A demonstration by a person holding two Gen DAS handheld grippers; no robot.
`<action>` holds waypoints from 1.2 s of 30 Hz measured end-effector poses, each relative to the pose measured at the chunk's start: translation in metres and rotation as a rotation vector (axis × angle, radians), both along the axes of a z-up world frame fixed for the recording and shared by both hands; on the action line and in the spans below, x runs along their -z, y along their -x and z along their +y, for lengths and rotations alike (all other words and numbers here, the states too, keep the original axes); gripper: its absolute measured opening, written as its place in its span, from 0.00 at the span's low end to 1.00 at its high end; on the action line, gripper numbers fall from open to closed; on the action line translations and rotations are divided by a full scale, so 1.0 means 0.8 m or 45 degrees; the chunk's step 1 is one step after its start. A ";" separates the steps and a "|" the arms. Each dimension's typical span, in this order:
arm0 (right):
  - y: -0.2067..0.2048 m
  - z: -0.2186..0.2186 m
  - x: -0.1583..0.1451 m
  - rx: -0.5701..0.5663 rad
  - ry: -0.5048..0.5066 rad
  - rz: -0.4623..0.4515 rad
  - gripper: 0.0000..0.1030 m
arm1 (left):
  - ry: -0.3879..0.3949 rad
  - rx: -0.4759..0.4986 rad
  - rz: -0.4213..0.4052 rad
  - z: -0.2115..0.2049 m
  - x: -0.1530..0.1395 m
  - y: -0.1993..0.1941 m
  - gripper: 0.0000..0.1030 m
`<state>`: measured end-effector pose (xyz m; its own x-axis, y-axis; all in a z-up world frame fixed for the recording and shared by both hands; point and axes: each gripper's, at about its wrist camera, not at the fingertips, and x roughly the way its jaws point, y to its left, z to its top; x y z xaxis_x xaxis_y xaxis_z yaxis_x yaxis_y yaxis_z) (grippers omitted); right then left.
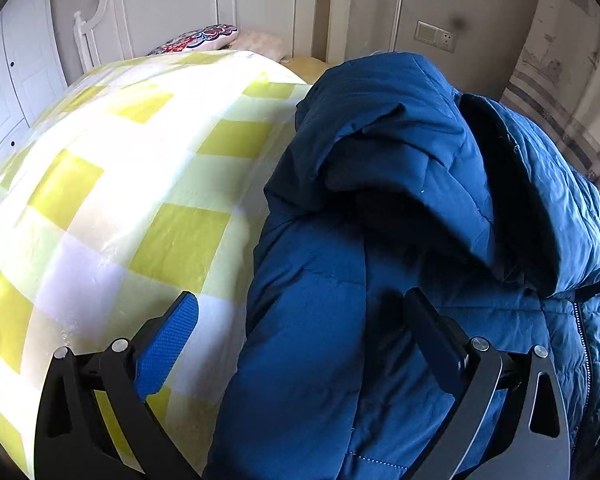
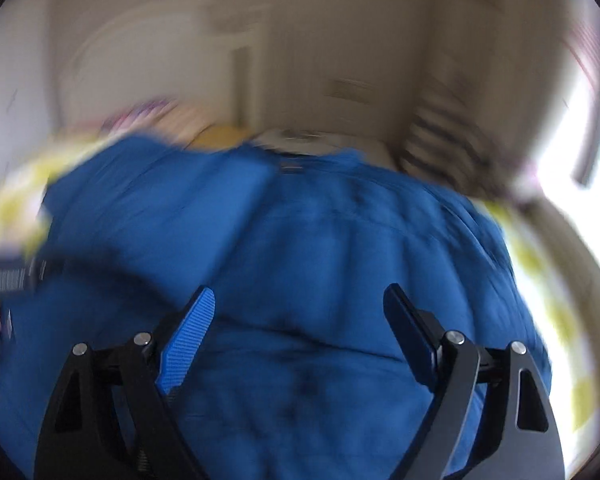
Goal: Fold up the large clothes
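Note:
A large blue padded jacket [image 1: 400,240] lies on a bed with a yellow and white checked cover [image 1: 112,184]. One part of it is folded over the rest, and its zip runs down the right side. My left gripper [image 1: 300,304] is open and empty, just above the jacket's left edge, with its left finger over the cover. In the right wrist view, which is blurred by motion, the jacket [image 2: 320,240] fills the middle. My right gripper [image 2: 300,300] is open and empty above it.
A white headboard [image 1: 148,4] and a patterned pillow [image 1: 204,38] are at the far end of the bed. White wardrobe doors [image 1: 16,76] stand to the left. A wall with a socket [image 1: 436,36] is behind the jacket. A bright window [image 2: 580,152] is at the right.

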<state>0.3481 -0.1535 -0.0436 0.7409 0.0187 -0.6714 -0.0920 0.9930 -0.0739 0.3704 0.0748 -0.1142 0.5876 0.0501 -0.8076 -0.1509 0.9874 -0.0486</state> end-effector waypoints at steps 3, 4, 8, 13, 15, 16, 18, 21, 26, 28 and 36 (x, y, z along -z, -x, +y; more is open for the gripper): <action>-0.004 0.069 -0.004 -0.200 0.188 0.013 0.83 | 0.015 -0.002 -0.005 -0.011 0.002 0.001 0.95; -0.008 0.087 -0.006 -0.244 0.227 0.011 0.83 | 0.021 -0.010 -0.011 -0.010 0.003 0.003 0.95; -0.031 0.137 -0.007 -0.323 0.315 0.022 0.83 | 0.054 -0.056 -0.061 0.008 -0.001 0.023 0.95; -0.059 0.164 -0.001 -0.351 0.369 0.073 0.61 | 0.124 -0.105 -0.097 0.023 -0.003 0.034 0.95; -0.057 0.141 -0.022 -0.332 0.174 0.020 0.25 | 0.124 -0.102 -0.100 0.022 -0.003 0.035 0.95; -0.052 0.121 -0.038 -0.290 0.071 -0.027 0.22 | 0.123 -0.101 -0.102 0.022 -0.003 0.035 0.95; -0.033 0.053 -0.074 -0.166 -0.236 -0.144 0.18 | 0.128 -0.101 -0.105 0.023 -0.003 0.037 0.95; 0.004 -0.082 -0.095 0.091 -0.757 -0.286 0.18 | 0.131 -0.098 -0.115 0.024 -0.004 0.038 0.95; 0.024 -0.225 -0.014 0.409 -1.089 -0.110 0.17 | 0.129 -0.089 -0.119 0.022 -0.004 0.039 0.95; 0.025 -0.230 0.021 0.445 -1.087 0.002 0.17 | 0.130 -0.091 -0.118 0.022 -0.005 0.040 0.95; 0.057 -0.227 0.028 0.456 -1.136 -0.153 0.17 | 0.144 -0.089 -0.119 0.025 -0.004 0.041 0.95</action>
